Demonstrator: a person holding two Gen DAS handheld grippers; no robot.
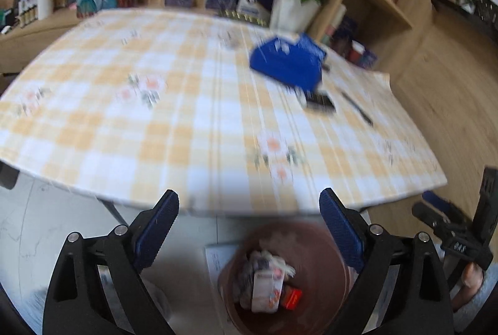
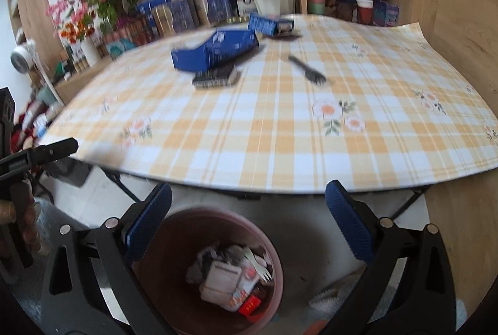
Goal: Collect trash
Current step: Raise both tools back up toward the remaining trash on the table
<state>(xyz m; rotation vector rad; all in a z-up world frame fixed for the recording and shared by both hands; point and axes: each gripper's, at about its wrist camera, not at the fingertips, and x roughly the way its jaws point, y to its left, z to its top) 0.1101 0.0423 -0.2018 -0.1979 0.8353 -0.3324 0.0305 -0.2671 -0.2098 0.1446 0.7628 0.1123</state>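
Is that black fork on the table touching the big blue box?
Apart. The right wrist view shows bare checked tablecloth between the black fork and the big blue box; the fork lies alone to the box's right.

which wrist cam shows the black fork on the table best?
Right wrist: the black fork lies in the open on the tablecloth, tines and handle readable. Left wrist shows it only as a thin blurred dark streak near the table's right edge.

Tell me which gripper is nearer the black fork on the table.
Right. The right gripper hangs past the table edge, below the black fork. The left gripper sits further left, the fork off to its right.
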